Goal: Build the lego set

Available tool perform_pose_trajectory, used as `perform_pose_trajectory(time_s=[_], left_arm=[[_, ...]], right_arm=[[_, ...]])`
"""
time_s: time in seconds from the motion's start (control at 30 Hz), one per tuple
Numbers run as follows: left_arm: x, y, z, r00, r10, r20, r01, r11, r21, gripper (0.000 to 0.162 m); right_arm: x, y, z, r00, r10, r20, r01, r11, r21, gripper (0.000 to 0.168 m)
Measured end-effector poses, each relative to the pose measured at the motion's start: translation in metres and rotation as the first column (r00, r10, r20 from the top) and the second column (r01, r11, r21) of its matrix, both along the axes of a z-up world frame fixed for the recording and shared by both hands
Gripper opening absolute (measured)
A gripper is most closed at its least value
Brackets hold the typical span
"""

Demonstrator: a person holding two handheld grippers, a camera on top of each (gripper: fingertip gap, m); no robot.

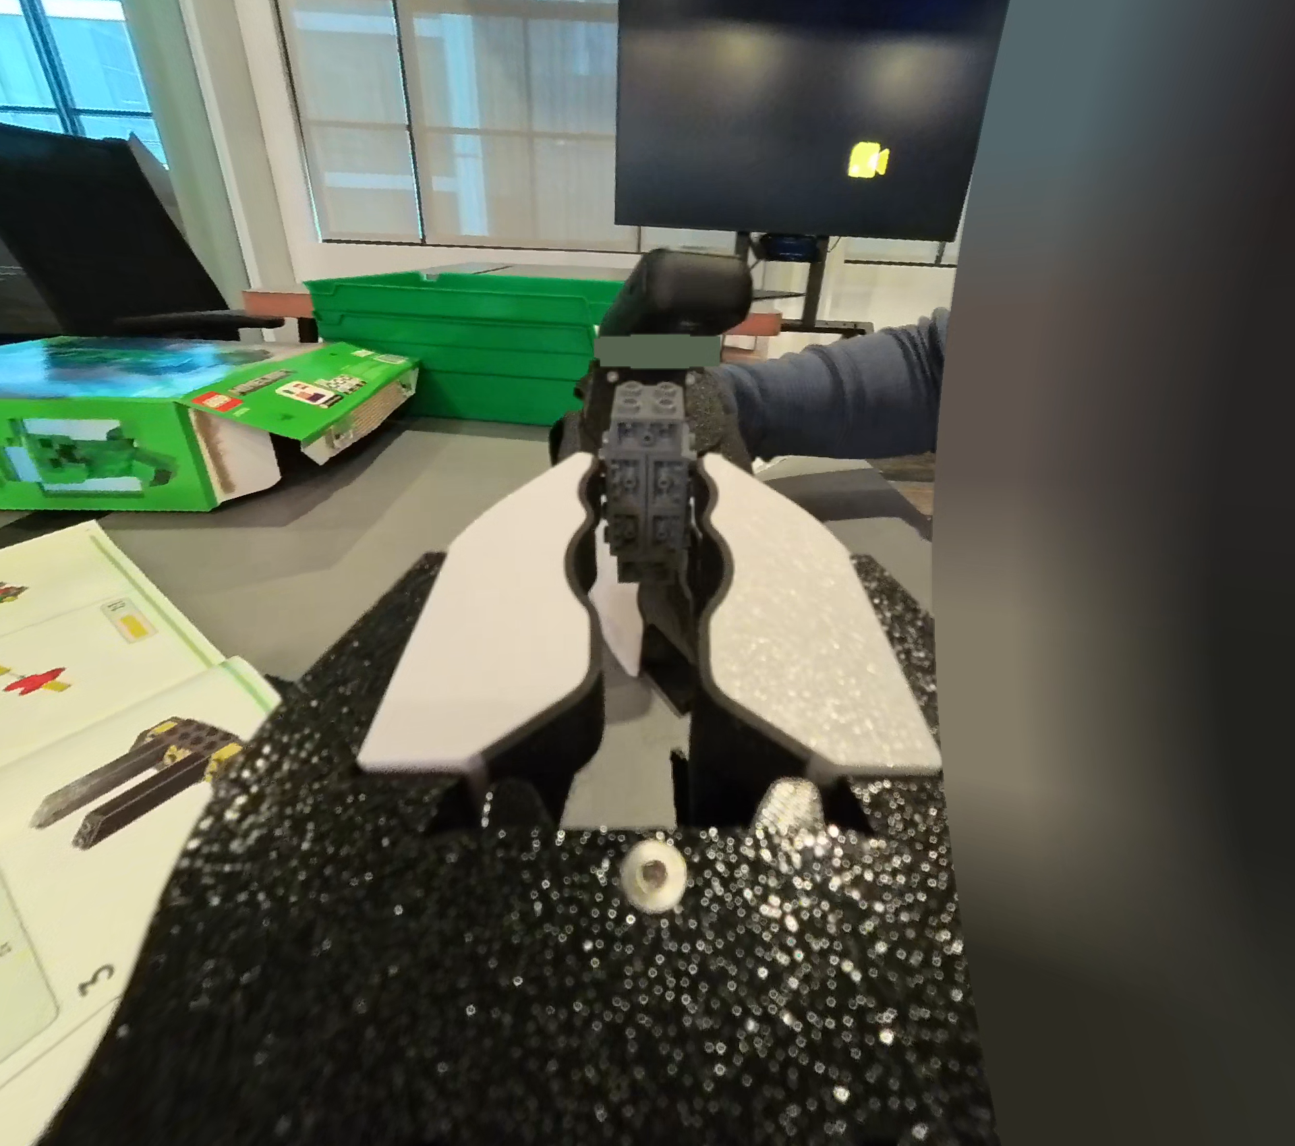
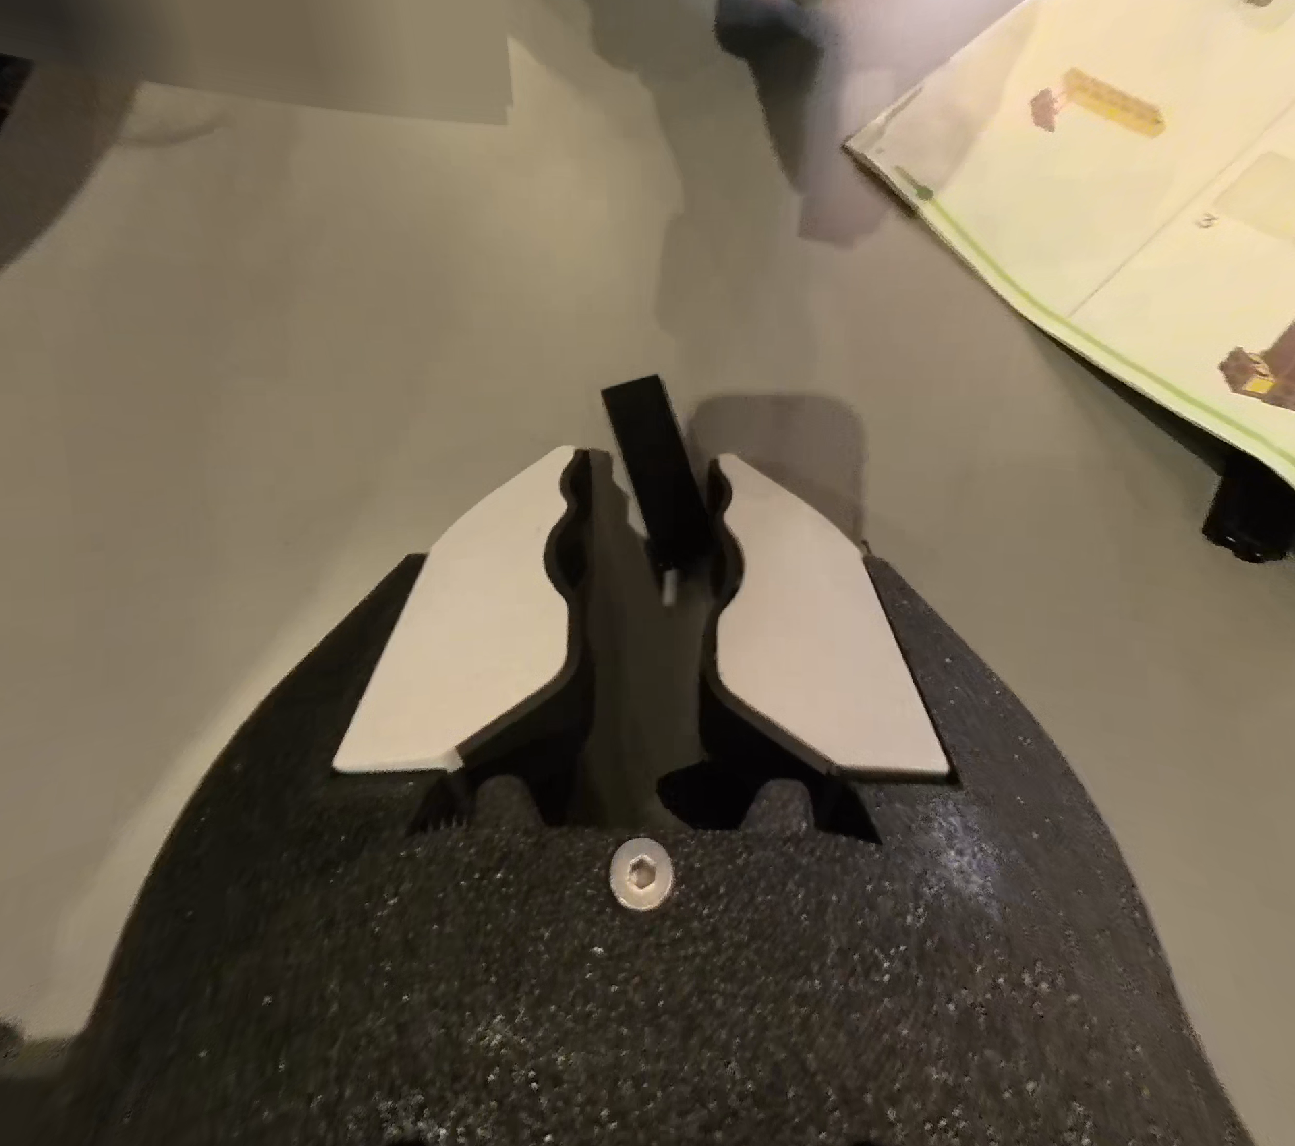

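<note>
While the left hand-held gripper (image 1: 643, 481) is clamping a grey lego assembly (image 1: 646, 474) between its white fingers, holding it up off the grey bench (image 1: 392, 545), the right hand-held gripper (image 2: 648, 481) is pinching a long black lego piece (image 2: 655, 467) that's sticking out tilted past its fingertips, low over the bench. So both are closed on something.

Over on the left side of the left wrist view, the open instruction booklet (image 1: 91, 692) is lying near, and the green lego box (image 1: 161, 411) is sitting farther back with its end flap hanging open. Behind that, stacked green bins (image 1: 455, 341) are sitting in front of the windows, and a dark monitor (image 1: 806, 96) is standing far right. A person's blue sleeve (image 1: 841, 397) is reaching in from the right, just behind the grey assembly.

The right wrist view is pretty blurry up top, with the booklet at far right.
</note>
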State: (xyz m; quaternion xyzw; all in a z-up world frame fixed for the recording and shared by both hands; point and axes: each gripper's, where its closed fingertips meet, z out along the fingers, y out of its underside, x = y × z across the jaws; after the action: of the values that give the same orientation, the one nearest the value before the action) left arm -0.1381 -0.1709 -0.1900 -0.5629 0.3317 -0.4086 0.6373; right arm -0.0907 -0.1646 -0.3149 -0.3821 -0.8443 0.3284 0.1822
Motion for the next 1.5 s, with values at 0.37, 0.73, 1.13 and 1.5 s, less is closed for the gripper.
perform_pose_trajectory(time_s=[0.37,0.73,1.13,1.5], left_arm=[[0.004,0.001,-0.009,0.998,0.024,-0.053,-0.021,0.998,0.060,0.024],[0.024,-0.001,-0.011,0.985,0.123,-0.121,-0.091,0.966,0.244,0.024],[0.031,-0.001,-0.015,0.984,0.107,-0.140,-0.069,0.966,0.248,0.024],[0.032,-0.005,-0.011,0.988,0.099,-0.122,-0.064,0.962,0.265,0.024]], right_arm=[[-0.024,0.026,0.050,0.912,-0.339,-0.231,0.318,0.940,-0.121,0.016],[-0.014,0.017,0.097,0.863,-0.367,-0.348,0.384,0.923,-0.021,0.016],[-0.008,0.000,0.099,0.900,-0.297,-0.320,0.328,0.944,0.046,0.016],[-0.007,-0.004,0.104,0.896,-0.258,-0.362,0.308,0.947,0.088,0.016]])
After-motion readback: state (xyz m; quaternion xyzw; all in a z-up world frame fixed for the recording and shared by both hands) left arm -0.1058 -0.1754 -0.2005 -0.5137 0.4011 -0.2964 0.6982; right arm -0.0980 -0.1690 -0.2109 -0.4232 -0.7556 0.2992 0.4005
